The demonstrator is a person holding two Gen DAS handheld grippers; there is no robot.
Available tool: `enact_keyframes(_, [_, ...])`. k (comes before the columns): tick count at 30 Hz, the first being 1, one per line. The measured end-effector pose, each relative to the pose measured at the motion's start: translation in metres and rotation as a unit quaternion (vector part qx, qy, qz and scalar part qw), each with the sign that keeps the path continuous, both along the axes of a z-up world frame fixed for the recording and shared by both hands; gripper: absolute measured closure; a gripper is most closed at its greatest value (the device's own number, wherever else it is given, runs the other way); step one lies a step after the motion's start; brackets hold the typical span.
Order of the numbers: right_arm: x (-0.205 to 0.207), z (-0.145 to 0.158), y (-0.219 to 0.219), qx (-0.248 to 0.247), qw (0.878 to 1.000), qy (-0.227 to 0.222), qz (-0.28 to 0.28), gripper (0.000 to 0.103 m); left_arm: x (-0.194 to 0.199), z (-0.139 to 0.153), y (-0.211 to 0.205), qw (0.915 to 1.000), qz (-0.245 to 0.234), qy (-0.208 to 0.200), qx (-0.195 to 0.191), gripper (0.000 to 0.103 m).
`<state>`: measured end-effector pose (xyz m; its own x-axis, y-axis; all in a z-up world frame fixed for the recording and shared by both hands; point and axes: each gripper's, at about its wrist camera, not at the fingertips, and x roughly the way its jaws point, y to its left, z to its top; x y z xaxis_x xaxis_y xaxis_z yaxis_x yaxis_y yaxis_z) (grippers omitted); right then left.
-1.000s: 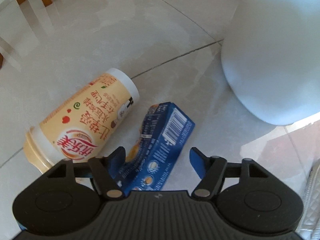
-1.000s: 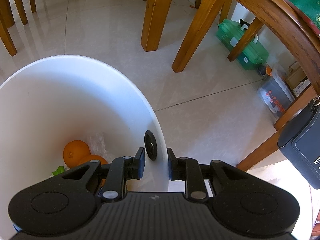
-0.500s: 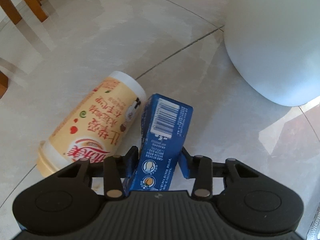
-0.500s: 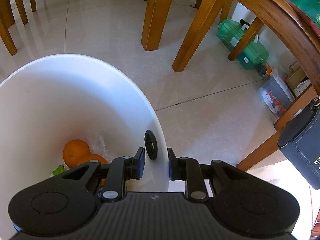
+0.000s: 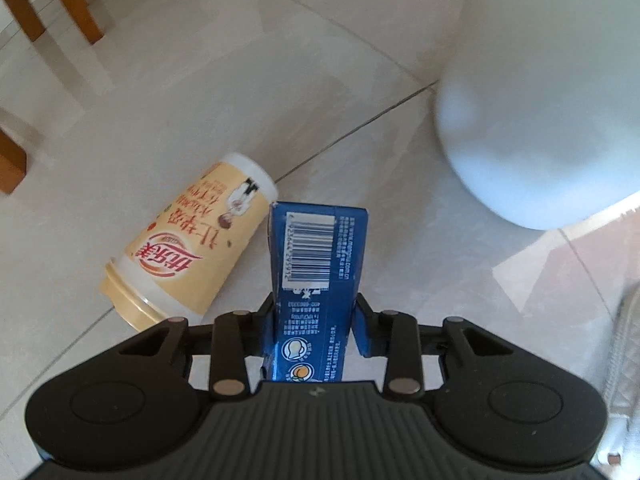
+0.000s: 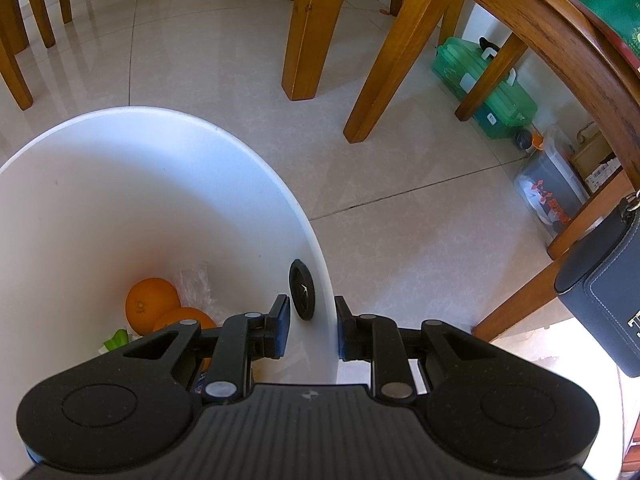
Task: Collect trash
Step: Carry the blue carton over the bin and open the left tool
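Observation:
My left gripper (image 5: 314,320) is shut on a blue carton (image 5: 318,264) with a barcode, which points away from me above the floor. A beige milk-tea cup (image 5: 188,240) lies on its side on the tiles just left of the carton. The white bin's outer wall (image 5: 540,92) fills the upper right of the left wrist view. My right gripper (image 6: 310,326) is shut on the rim of the white bin (image 6: 320,248), one finger inside and one outside, by a black knob (image 6: 302,290). Inside the bin lie oranges (image 6: 152,306) and a clear wrapper (image 6: 196,284).
Wooden chair and table legs (image 6: 308,28) stand on the tiled floor beyond the bin. A green plastic case (image 6: 486,88) and a clear box (image 6: 548,196) sit at the right, and a dark bag (image 6: 604,296) hangs near a chair. More chair legs (image 5: 52,4) are upper left.
The left gripper has closed on the blue carton and lifted it off the floor, turning it to point straight ahead. The right gripper has stayed on the bin rim.

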<state>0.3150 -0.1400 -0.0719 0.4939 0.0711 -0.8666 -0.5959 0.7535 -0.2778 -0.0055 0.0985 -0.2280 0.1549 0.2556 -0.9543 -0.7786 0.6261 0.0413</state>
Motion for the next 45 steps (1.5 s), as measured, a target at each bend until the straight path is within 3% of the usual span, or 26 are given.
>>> enact_keyframes(7, [-0.002, -0.001, 0.001, -0.004, 1.0, -0.004, 0.002, 0.076, 0.024, 0.057, 0.005, 0.9983, -0.054, -0.006, -0.019, 0.068])
enact_keyframes(10, [-0.002, -0.001, 0.001, -0.006, 1.0, -0.005, 0.002, 0.076, 0.034, 0.098, -0.001, 0.9956, -0.091, -0.016, -0.017, 0.068])
enact_keyframes(16, [-0.002, -0.001, 0.001, -0.004, 1.0, -0.003, 0.002, 0.076, 0.07, 0.186, -0.009, 0.9861, -0.152, -0.067, -0.014, 0.068])
enact_keyframes(20, [-0.001, -0.001, 0.001, -0.002, 1.0, 0.001, 0.0, 0.076, 0.103, 0.219, -0.009, 0.9791, -0.171, -0.109, -0.016, 0.067])
enact_keyframes(23, [0.001, 0.0, 0.002, 0.004, 1.0, 0.008, -0.001, 0.076, 0.129, 0.227, -0.004, 0.9743, -0.175, -0.141, -0.021, 0.067])
enact_keyframes(27, [0.0, -0.001, 0.0, 0.004, 1.0, 0.007, 0.006, 0.076, 0.16, 0.221, -0.001, 0.9716, -0.178, -0.155, -0.019, 0.066])
enact_keyframes(29, [0.001, -0.001, 0.001, 0.005, 1.0, 0.009, 0.006, 0.076, 0.164, 0.213, 0.002, 0.9719, -0.171, -0.161, -0.016, 0.041])
enact_keyframes(31, [0.002, -0.001, 0.0, 0.009, 1.0, 0.013, 0.004, 0.076, 0.166, 0.213, 0.002, 0.9715, -0.164, -0.171, -0.003, 0.03])
enact_keyframes(39, [0.004, -0.001, 0.002, 0.009, 1.0, 0.014, 0.008, 0.076, 0.143, 0.217, 0.014, 0.9737, -0.153, -0.169, -0.003, 0.027])
enact_keyframes(45, [0.002, -0.003, 0.004, 0.007, 1.0, 0.01, 0.009, 0.077, 0.124, 0.215, 0.024, 0.9771, -0.14, -0.159, 0.017, 0.024])
